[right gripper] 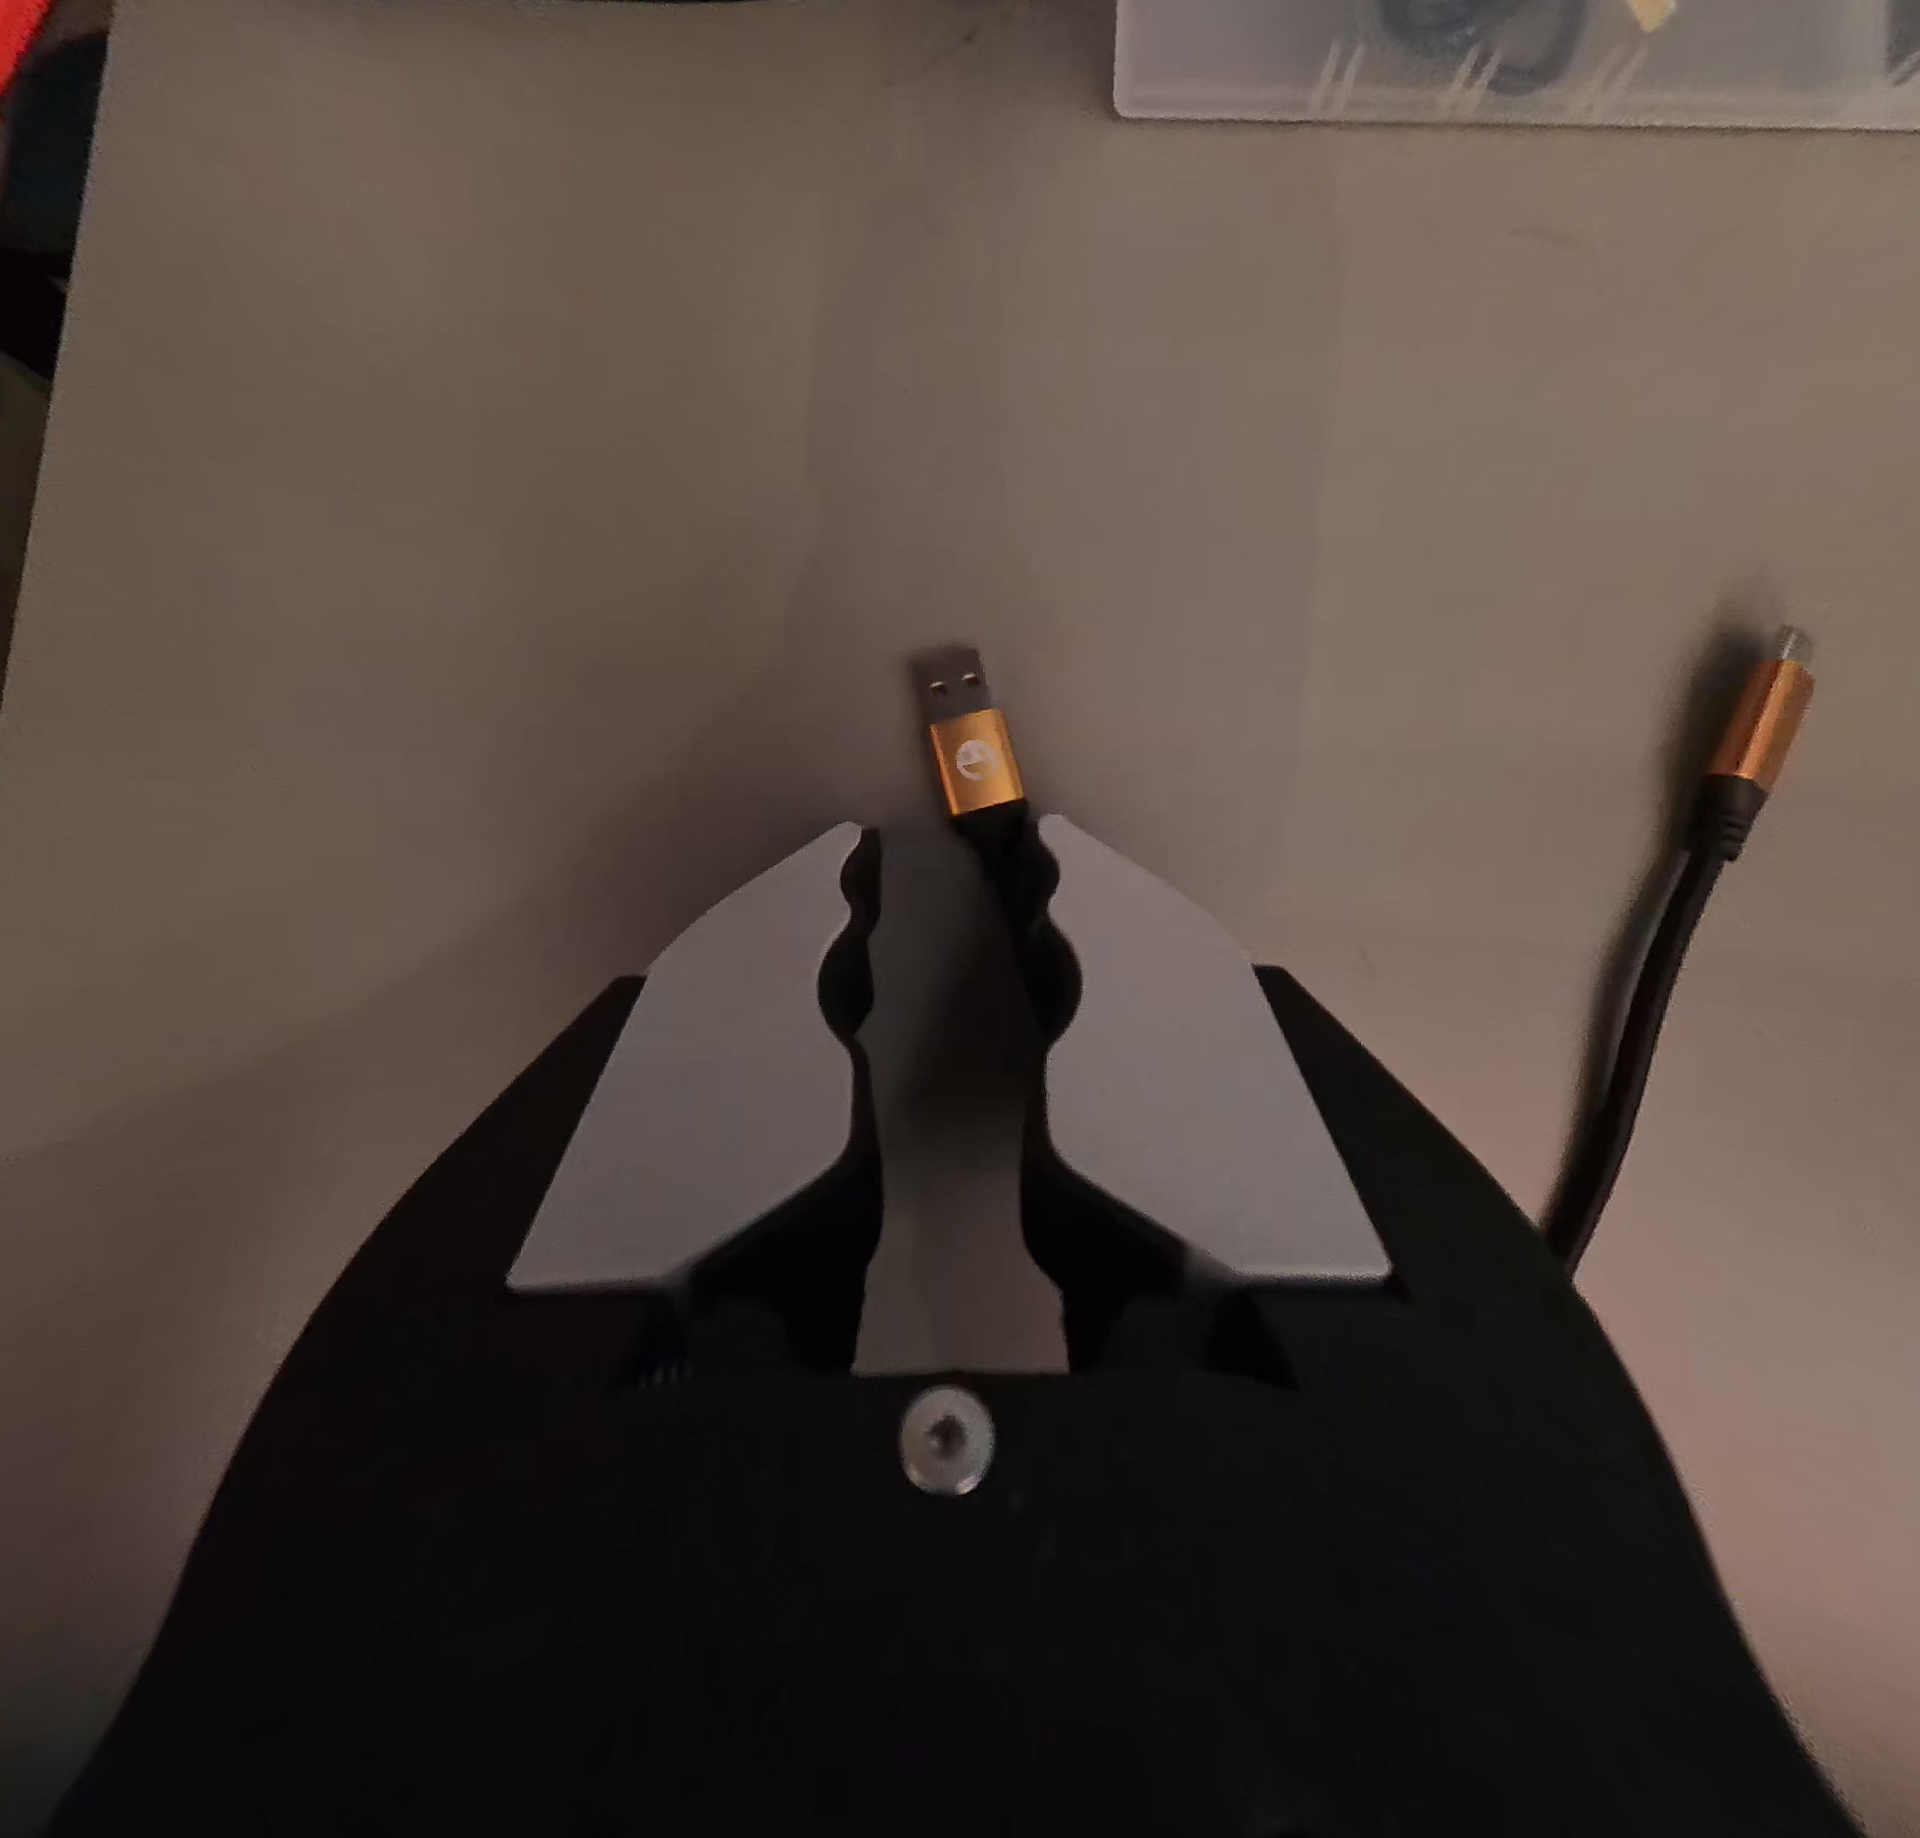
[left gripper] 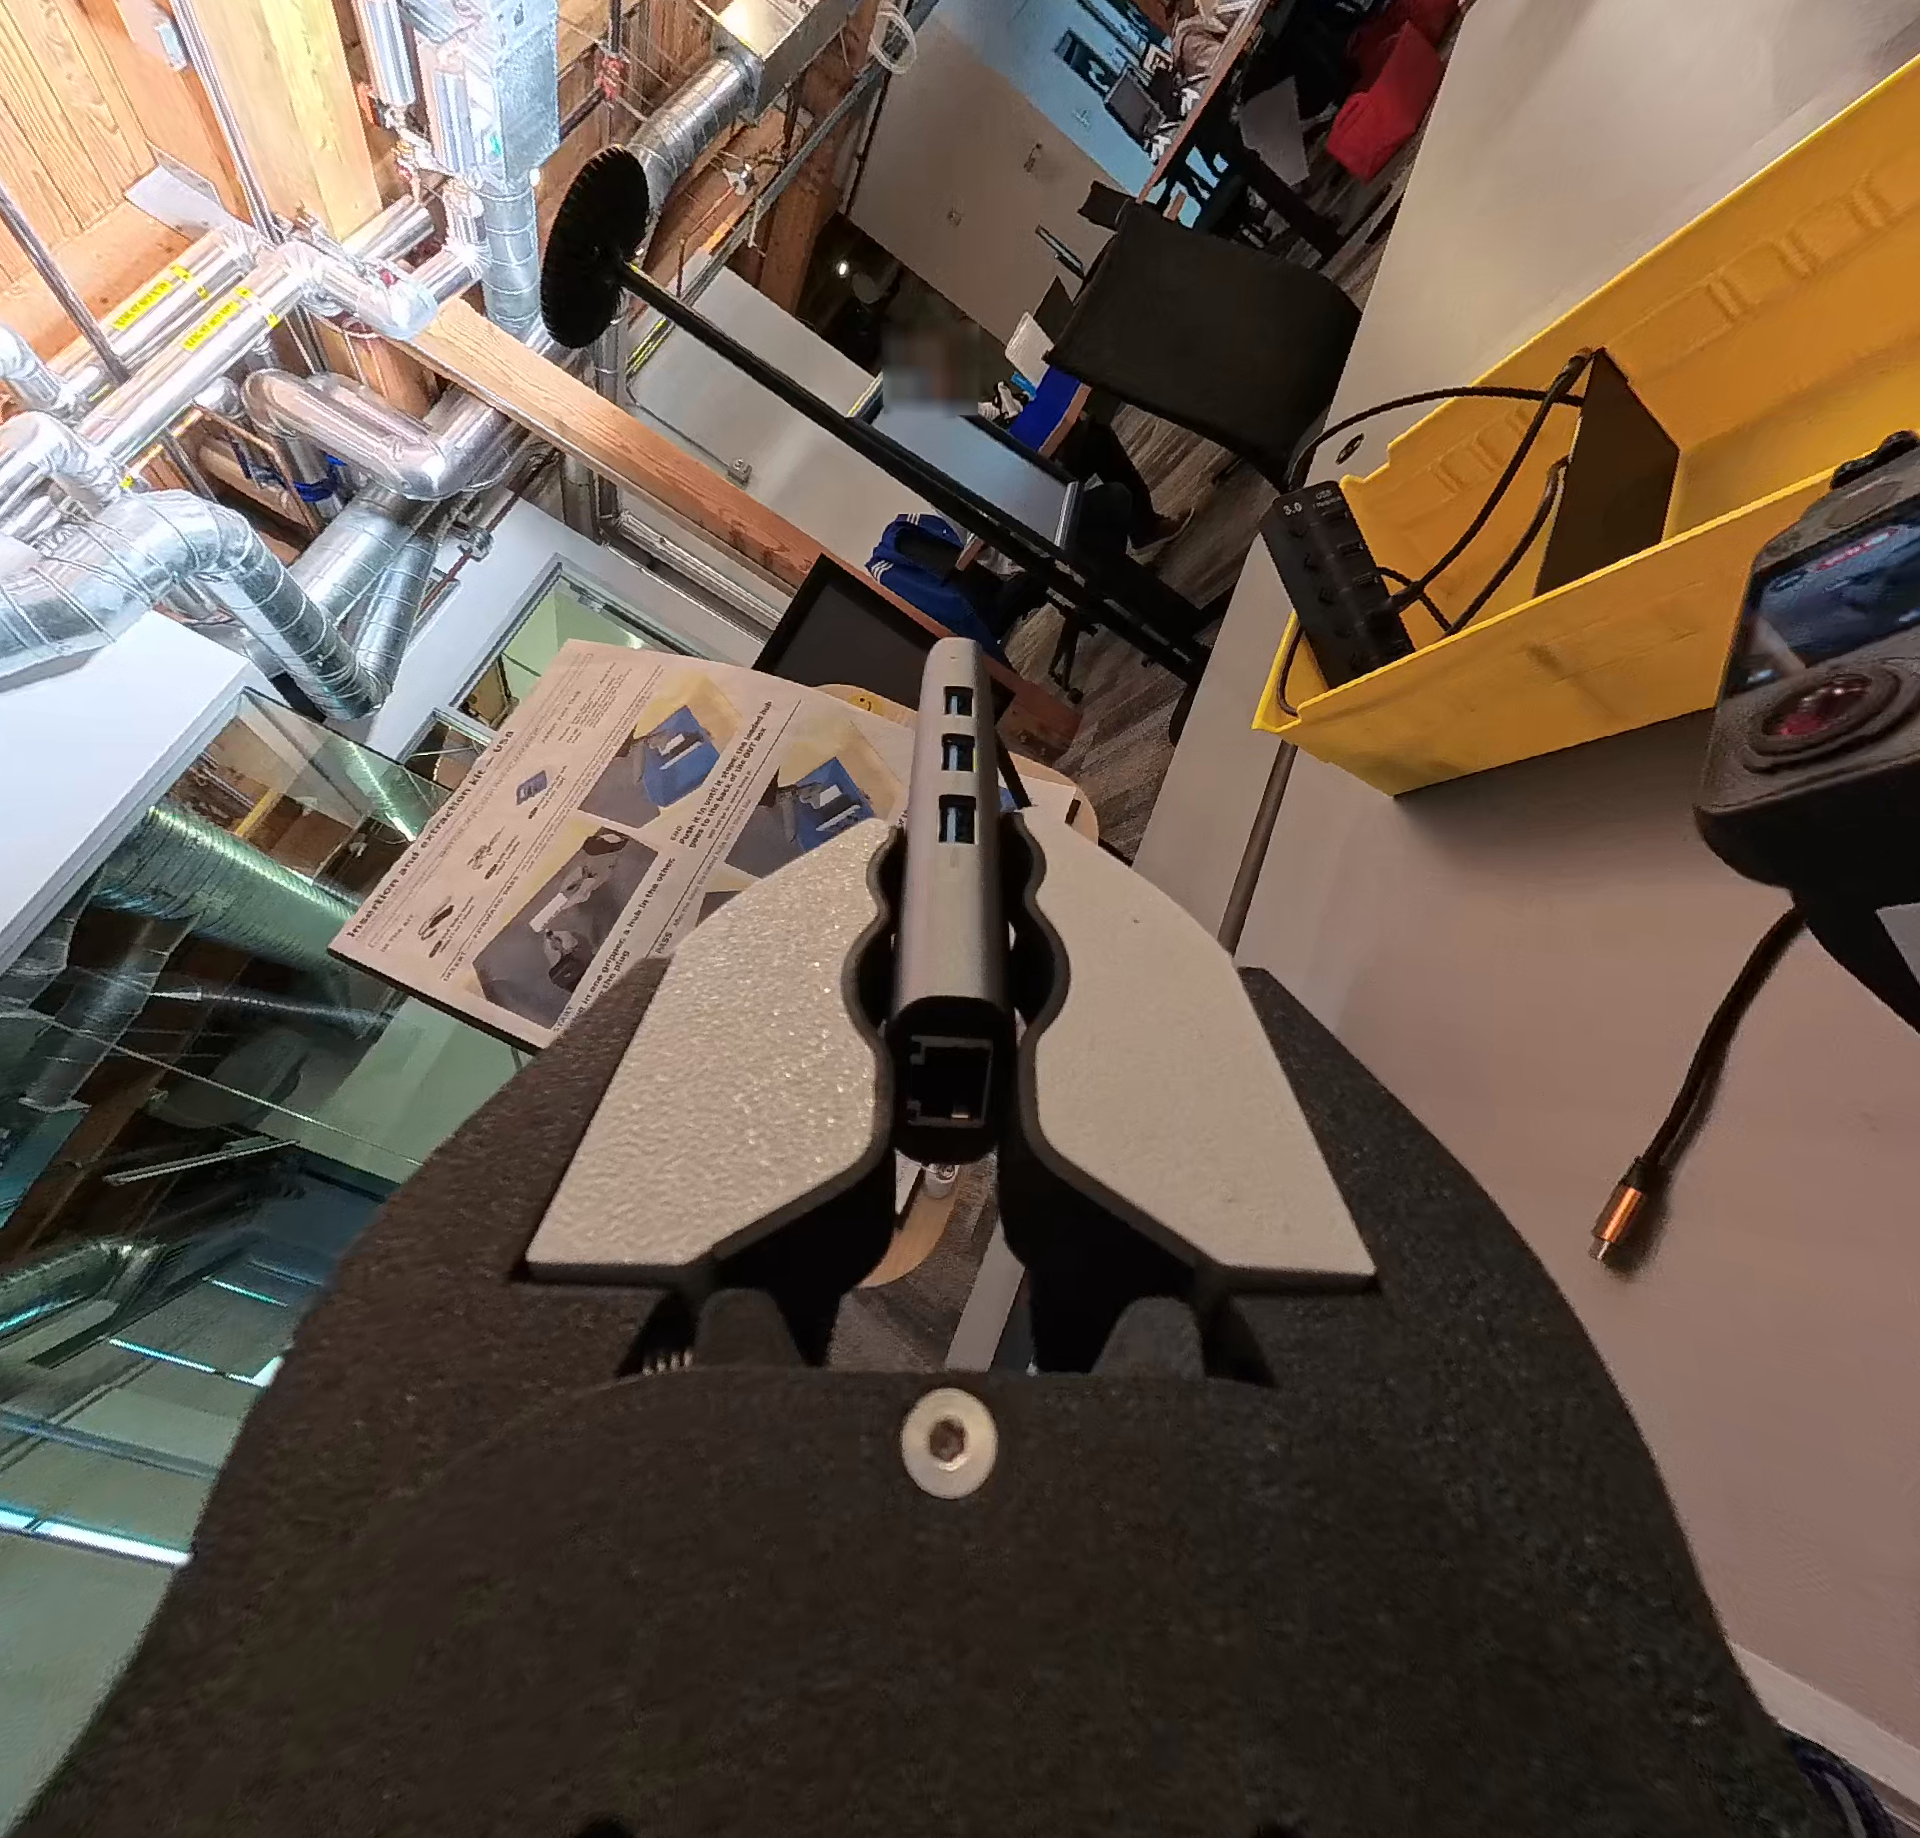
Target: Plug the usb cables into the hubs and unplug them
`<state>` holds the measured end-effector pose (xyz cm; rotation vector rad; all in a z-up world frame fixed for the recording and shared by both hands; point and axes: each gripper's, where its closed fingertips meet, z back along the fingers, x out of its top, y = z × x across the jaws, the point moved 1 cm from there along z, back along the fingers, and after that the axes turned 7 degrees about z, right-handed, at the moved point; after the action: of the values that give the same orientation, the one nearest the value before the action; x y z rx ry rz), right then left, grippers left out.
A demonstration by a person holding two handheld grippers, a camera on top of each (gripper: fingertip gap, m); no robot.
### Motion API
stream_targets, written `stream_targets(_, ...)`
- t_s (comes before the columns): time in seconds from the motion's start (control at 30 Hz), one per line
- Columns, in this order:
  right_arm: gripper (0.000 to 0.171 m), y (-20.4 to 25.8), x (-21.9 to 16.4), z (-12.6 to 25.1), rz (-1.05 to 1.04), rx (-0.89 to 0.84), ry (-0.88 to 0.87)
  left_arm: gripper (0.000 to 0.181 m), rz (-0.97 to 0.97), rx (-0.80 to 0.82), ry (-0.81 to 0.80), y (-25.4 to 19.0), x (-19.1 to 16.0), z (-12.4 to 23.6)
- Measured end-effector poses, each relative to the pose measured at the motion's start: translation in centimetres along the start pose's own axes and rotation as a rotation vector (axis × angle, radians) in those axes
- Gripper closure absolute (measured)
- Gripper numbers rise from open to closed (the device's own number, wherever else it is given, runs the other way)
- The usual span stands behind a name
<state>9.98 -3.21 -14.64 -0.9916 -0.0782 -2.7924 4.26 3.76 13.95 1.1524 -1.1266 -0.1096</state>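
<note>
My left gripper (left gripper: pixel 954 838) is shut on a slim grey USB hub (left gripper: pixel 948 915) and holds it in the air, tilted. The hub's three USB ports (left gripper: pixel 957 760) show beyond the fingertips, and its network port faces the camera. My right gripper (right gripper: pixel 956 838) is open, low over the grey table (right gripper: pixel 520 541). A USB-A plug with an orange shell (right gripper: pixel 966 749) lies on the table just past the fingertips. Its black cable runs back between the jaws, along the right finger. The cable's other orange plug (right gripper: pixel 1761 718) lies to the right; it also shows in the left wrist view (left gripper: pixel 1626 1206).
A yellow bin (left gripper: pixel 1558 676) on the table holds a black hub (left gripper: pixel 1340 583) with cables. The right gripper's camera housing (left gripper: pixel 1829 708) shows at the right edge. A frosted plastic box (right gripper: pixel 1507 32) with cables sits far right. A printed instruction sheet (left gripper: pixel 582 832) stands behind the hub. Left tips to right tips: about 30 cm.
</note>
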Motion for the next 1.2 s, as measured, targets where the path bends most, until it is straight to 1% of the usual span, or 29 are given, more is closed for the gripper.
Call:
stream_targets(0.23,0.159,-0.8,-0.4,0.2,0.025,-0.033,-0.035,0.165,-0.002,-0.011,0.013,-0.3,-0.3,-0.4)
stream_targets(0.4,0.16,-1.0,-0.2,0.0,-0.018,-0.017,-0.094,0.165,-0.005,-0.018,0.018,-0.6,-0.4,-0.6)
stream_targets(0.6,0.162,-1.2,0.0,-0.1,-0.065,-0.003,-0.101,0.165,-0.01,-0.02,0.023,-0.8,-0.4,-0.7)
stream_targets(0.87,0.163,-0.8,1.3,-0.6,-0.012,-0.028,-0.118,0.165,-0.013,-0.007,0.022,-0.5,-0.3,-0.3)
stream_targets(1.03,0.163,-0.7,3.6,1.7,0.002,-0.045,-0.24,0.165,-0.029,0.01,0.039,-0.3,-0.7,-0.4)
stream_targets(1.2,0.163,-0.6,5.7,6.0,0.021,-0.092,-0.383,0.165,-0.025,0.013,0.06,-0.2,-1.5,-0.8)
